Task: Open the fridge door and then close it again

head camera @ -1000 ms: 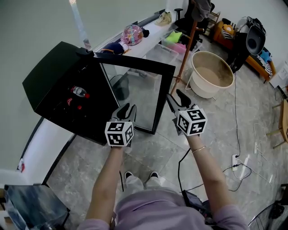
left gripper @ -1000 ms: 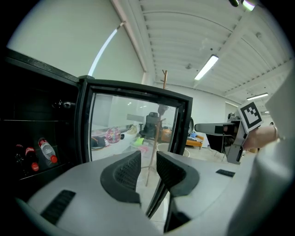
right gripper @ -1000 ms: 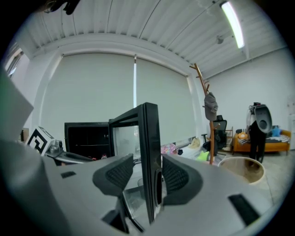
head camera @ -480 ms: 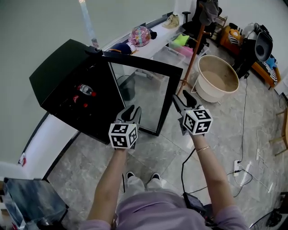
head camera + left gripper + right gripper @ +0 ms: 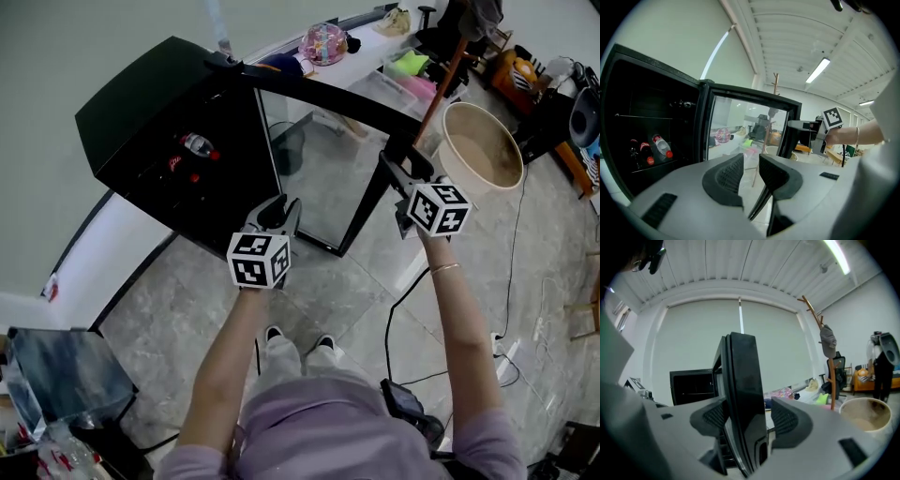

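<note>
**Head view.**
- Fridge (image 5: pixel 141 131): black cabinet at 10 o'clock, cavity exposed, bottles (image 5: pixel 195 146) lying on a shelf inside.
- Fridge door (image 5: pixel 323 173): glass-paned, hinged at 11 o'clock, swung well out from the cabinet towards 12 o'clock.
- Right claw (image 5: pixel 403 167): set at the door's free edge, at 1 o'clock.
- Left claw (image 5: pixel 277 212): held at centre, just before the door's lower corner, apart from it.
- Tub (image 5: pixel 483 150): on the floor at 2 o'clock, well apart from the door.

**Left gripper view.**
- The left claw's jaws are parted by a narrow gap and nothing is held.
- The open cavity is seen at 9 o'clock and the glass pane at 12 o'clock.

**Right gripper view.**
- Door's free edge (image 5: pixel 743 394): standing upright between the right claw's jaws.
- The jaws have just been opening. A gap is seen at the 3 o'clock pad, so the edge is straddled rather than clamped.

**Handling note (judgement).**
- The opening is taken as done, and the closing is still owed.
- The edge should be re-seated squarely on the frame, never on the glass.
- The door should be led slowly along its hinge arc.
- The left claw should be kept out of the closing gap.
</note>
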Demonstrator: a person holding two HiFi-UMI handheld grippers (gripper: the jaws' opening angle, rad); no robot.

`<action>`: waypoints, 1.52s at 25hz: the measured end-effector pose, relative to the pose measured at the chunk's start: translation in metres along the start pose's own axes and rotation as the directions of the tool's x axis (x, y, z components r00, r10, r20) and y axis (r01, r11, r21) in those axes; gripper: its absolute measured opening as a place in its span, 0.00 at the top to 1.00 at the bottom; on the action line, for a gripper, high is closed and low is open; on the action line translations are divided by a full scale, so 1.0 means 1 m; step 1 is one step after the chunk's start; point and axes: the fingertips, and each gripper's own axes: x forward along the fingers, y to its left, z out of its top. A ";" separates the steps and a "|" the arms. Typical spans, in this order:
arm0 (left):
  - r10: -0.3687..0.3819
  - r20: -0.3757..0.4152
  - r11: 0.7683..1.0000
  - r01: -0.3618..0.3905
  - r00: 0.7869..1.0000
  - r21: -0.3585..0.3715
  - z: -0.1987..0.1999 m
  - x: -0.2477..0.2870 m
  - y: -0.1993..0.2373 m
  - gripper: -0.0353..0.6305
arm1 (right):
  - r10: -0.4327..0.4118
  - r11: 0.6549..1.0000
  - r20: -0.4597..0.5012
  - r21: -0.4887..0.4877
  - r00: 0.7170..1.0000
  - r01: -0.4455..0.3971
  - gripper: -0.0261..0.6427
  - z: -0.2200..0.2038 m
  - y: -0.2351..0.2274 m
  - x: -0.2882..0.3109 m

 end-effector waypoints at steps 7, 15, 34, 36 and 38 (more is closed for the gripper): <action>0.033 0.010 0.999 -0.033 0.999 -0.008 0.000 -0.014 0.022 0.80 | 0.011 1.000 0.019 -0.018 1.000 -0.011 0.60 -0.002 0.008 0.008; 0.033 0.002 0.999 -0.033 0.999 -0.027 -0.009 -0.027 0.021 0.81 | 0.066 0.996 -0.008 -0.056 0.998 -0.067 0.61 -0.010 0.039 -0.008; 0.109 0.019 0.993 -0.108 0.994 -0.041 -0.024 -0.082 0.022 0.81 | 0.276 0.949 -0.035 -0.148 0.961 -0.278 0.61 -0.025 0.170 -0.036; 0.123 0.022 0.992 -0.122 0.992 -0.045 -0.026 -0.091 0.026 0.81 | 0.297 0.942 -0.045 -0.149 0.954 -0.300 0.61 -0.027 0.183 -0.037; 0.136 0.025 0.990 -0.134 0.990 -0.049 -0.029 -0.100 0.030 0.81 | 0.324 0.934 -0.053 -0.141 0.945 -0.328 0.60 -0.029 0.197 -0.039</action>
